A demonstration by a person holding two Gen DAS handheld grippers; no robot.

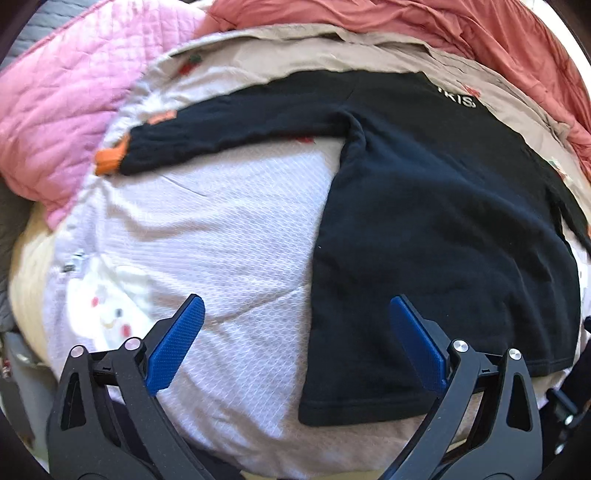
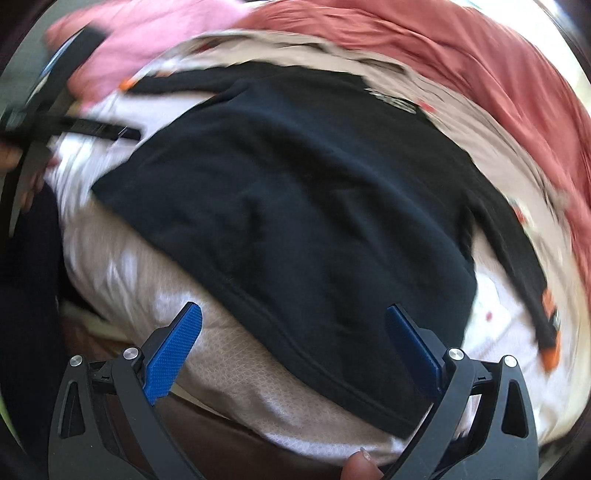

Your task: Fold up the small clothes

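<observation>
A small black long-sleeved top (image 1: 436, 221) with orange cuffs lies spread flat on a white quilted cover (image 1: 221, 236). One sleeve (image 1: 221, 136) stretches left, ending in an orange cuff (image 1: 110, 158). My left gripper (image 1: 295, 332) hovers open above the top's lower left hem, blue pads (image 1: 177, 343) wide apart and holding nothing. In the blurred right wrist view the same top (image 2: 303, 206) fills the middle, its other sleeve (image 2: 532, 280) running down the right side. My right gripper (image 2: 295, 339) is open over the bottom hem, with nothing between its fingers.
A pink quilt (image 1: 62, 107) lies at the left and a rust-red blanket (image 1: 461, 33) across the back. A beige sheet with red prints (image 1: 295, 55) lies under the top. The other gripper (image 2: 44, 110) and a hand show at the left of the right wrist view.
</observation>
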